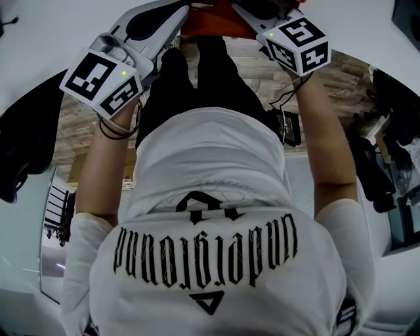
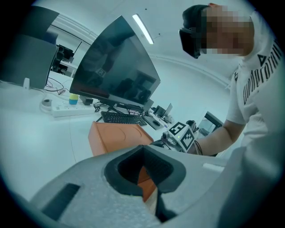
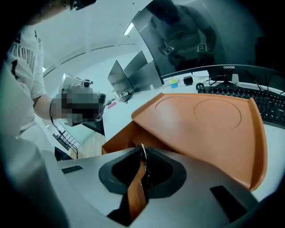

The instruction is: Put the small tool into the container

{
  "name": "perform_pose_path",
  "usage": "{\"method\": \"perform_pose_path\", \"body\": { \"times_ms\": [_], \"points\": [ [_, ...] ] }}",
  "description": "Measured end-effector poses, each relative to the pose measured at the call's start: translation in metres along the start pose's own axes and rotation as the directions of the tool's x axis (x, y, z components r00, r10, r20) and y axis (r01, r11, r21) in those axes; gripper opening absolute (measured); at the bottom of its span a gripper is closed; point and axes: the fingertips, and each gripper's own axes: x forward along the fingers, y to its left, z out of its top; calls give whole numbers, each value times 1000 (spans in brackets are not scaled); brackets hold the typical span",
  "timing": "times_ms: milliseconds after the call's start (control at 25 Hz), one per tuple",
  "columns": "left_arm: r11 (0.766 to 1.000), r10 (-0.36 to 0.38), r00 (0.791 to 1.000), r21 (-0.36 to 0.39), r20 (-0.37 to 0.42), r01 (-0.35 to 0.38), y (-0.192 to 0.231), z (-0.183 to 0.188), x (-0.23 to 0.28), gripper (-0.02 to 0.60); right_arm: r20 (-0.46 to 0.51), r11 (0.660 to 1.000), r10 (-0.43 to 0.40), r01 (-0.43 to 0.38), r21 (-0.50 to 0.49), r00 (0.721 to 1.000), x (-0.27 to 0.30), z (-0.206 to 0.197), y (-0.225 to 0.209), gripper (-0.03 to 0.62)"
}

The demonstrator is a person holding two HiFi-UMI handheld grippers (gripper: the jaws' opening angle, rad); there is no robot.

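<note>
An orange container (image 1: 213, 20) sits on the white table between my two grippers, at the top of the head view. In the right gripper view its lid (image 3: 209, 129) is tilted up over the box body (image 3: 116, 140). My left gripper (image 2: 147, 178) is shut on an orange edge of that lid (image 2: 118, 136). My right gripper (image 3: 141, 171) is shut on the small tool (image 3: 137, 189), a thin orange-brown strip with a metal ring at its tip, just in front of the gap under the lid. The right gripper's marker cube (image 2: 181, 135) shows beyond the container.
A large dark monitor (image 2: 116, 75), a keyboard (image 2: 122, 118) and a power strip (image 2: 67, 109) stand on the table behind the container. A second keyboard (image 3: 267, 102) lies past the lid. A wire rack (image 3: 67, 140) is off the table's edge.
</note>
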Motion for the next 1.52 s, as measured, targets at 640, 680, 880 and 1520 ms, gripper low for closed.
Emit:
{"method": "perform_pose_path", "body": {
  "times_ms": [640,680,880,1520],
  "points": [
    [1000,-7,1000,3,-6,7,-6,-2,5,12,-76,992,-125,122,-39,989,0,-8,-10,95],
    [1000,-7,1000,6,-6,7,-8,-1,5,12,-72,991,-133,131,-39,988,-1,-8,-10,98],
    [999,-16,1000,31,1,16,-16,6,-1,12,-38,982,-185,183,-41,982,-13,0,-10,117],
    [971,-122,989,218,82,102,-63,58,-69,14,210,910,-398,414,-37,893,-104,77,55,118]
  ]
}}
